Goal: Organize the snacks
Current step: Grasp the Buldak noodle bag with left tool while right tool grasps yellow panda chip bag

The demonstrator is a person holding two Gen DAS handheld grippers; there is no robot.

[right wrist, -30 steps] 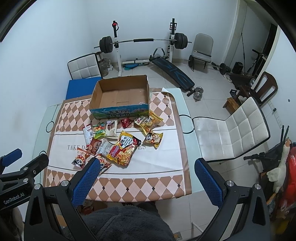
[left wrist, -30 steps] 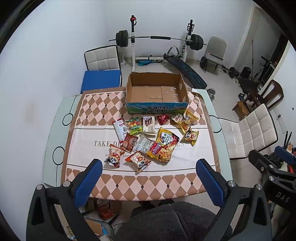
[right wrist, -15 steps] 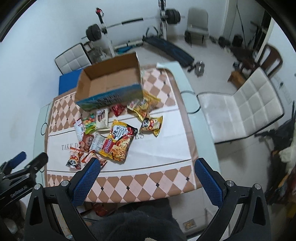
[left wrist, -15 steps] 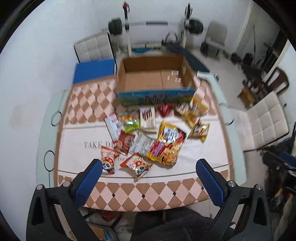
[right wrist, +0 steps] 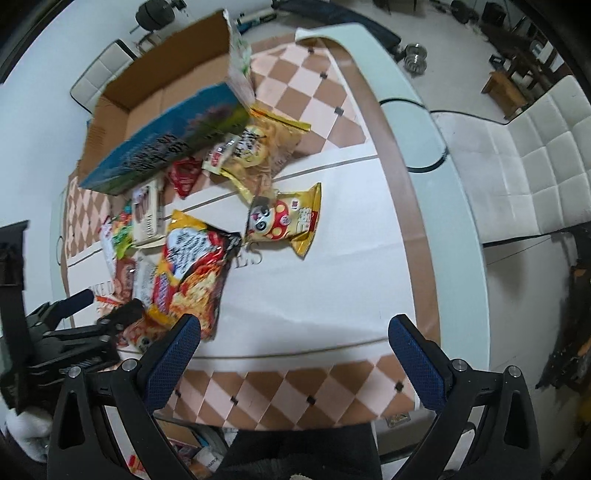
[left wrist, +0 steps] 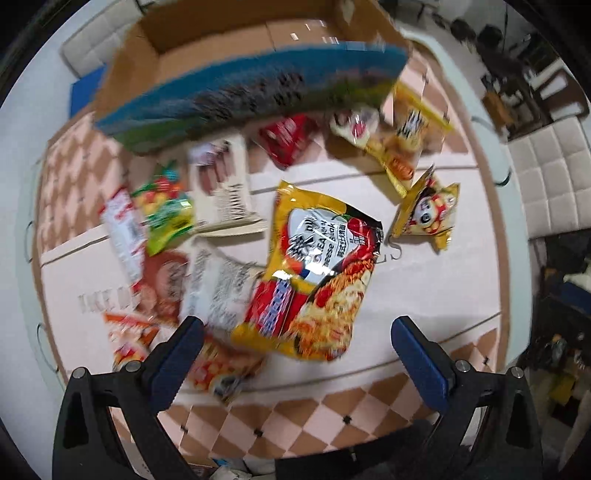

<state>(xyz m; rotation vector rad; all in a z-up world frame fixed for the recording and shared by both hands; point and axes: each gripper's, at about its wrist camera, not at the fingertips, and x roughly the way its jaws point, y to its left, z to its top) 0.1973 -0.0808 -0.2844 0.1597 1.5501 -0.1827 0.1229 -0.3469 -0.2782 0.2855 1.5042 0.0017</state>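
Both grippers, my left and my right, hung spread wide and empty-handed above the snack-strewn tablecloth.

Beneath my left tool lay the large yellow noodle packet, overlapping smaller wrappers; the panda-print snack bag sat just beside it, toward my right. An open cardboard box stood at the far edge, with red and yellow packets against its front wall.

Home room doubling as gym.
Cloth-covered dining surface, white padded chair, dumbbell and barbell plate on tiled floor.
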